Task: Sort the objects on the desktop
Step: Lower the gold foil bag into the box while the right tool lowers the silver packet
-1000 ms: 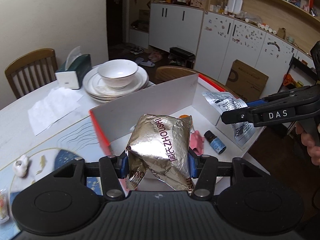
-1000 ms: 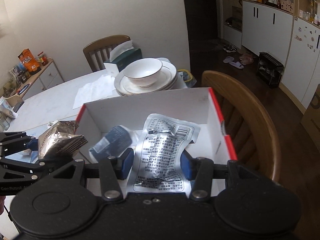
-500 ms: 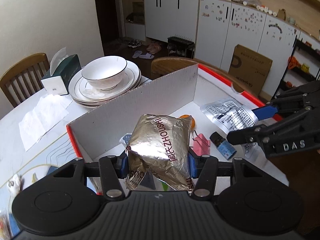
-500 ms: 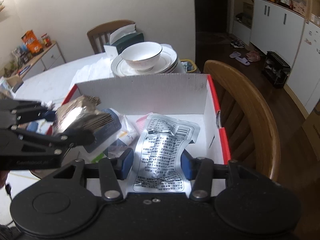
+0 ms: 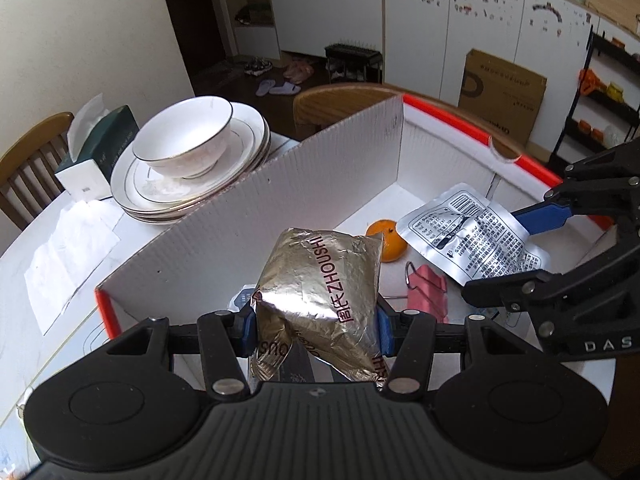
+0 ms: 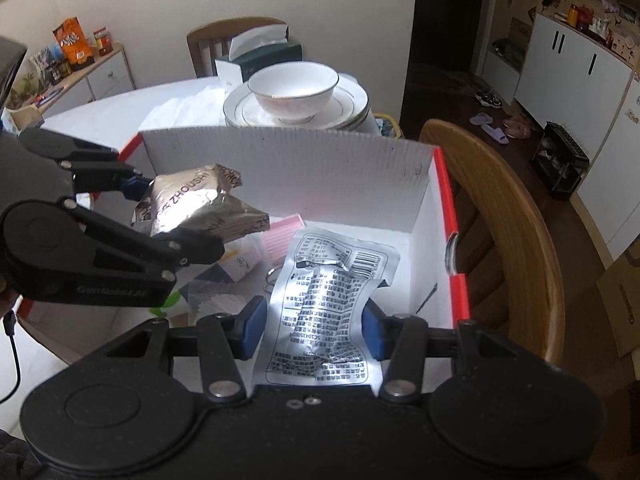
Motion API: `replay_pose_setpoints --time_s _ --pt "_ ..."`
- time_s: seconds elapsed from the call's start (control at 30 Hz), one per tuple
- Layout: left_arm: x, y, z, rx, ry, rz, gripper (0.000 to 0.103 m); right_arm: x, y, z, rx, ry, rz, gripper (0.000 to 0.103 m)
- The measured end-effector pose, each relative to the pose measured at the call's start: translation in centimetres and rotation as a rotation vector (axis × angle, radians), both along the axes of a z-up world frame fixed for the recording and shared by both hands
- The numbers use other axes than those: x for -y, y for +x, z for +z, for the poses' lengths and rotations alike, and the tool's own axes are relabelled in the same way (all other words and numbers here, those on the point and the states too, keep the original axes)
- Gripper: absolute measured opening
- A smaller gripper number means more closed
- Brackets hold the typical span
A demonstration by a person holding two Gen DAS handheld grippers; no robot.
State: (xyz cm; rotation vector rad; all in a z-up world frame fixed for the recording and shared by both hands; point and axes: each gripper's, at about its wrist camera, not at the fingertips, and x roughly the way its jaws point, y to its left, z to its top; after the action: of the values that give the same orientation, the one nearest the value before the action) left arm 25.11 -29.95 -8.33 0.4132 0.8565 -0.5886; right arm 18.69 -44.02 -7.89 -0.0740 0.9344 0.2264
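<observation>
The left gripper [image 5: 316, 330] was clamped on a gold foil packet [image 5: 320, 300] held over the near left part of the white box [image 5: 320, 184], and to its right the right gripper [image 6: 312, 330] was clamped on a silver pouch [image 6: 324, 308] above the box floor.

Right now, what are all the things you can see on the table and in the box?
box: one, white with red rim, on the table
gold foil packet: one, held over the box
silver pouch: one, held over the box
orange: one, in the box
pink clip: one, in the box
bowl: one, white, on the plates
plates: stack, white, beside the box
tissue box: one, dark green, by the plates
left gripper: jaws shut on gold packet
right gripper: jaws shut on silver pouch
</observation>
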Motion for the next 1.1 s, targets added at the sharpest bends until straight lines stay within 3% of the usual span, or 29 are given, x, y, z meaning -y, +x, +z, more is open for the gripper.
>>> replay_pose_setpoints --time_s 0.7,0.97,1.1 --pt "0.9 2.7 -2.9 -0.206 0.065 -0.041 0.054 -0.7 0.5 -2.5 -0.064 -0.038 0.015 0.051" --pt "0.7 2.5 -2.8 -0.21 0.052 -0.034 0.065 -0.7 0.3 -2.6 -0.071 -0.032 0.022 0.053" --pt "0.5 2.1 -2.5 -0.204 0.054 -0.03 0.066 -0.5 0.0 -2.1 -0.055 -0.009 0.026 0.061"
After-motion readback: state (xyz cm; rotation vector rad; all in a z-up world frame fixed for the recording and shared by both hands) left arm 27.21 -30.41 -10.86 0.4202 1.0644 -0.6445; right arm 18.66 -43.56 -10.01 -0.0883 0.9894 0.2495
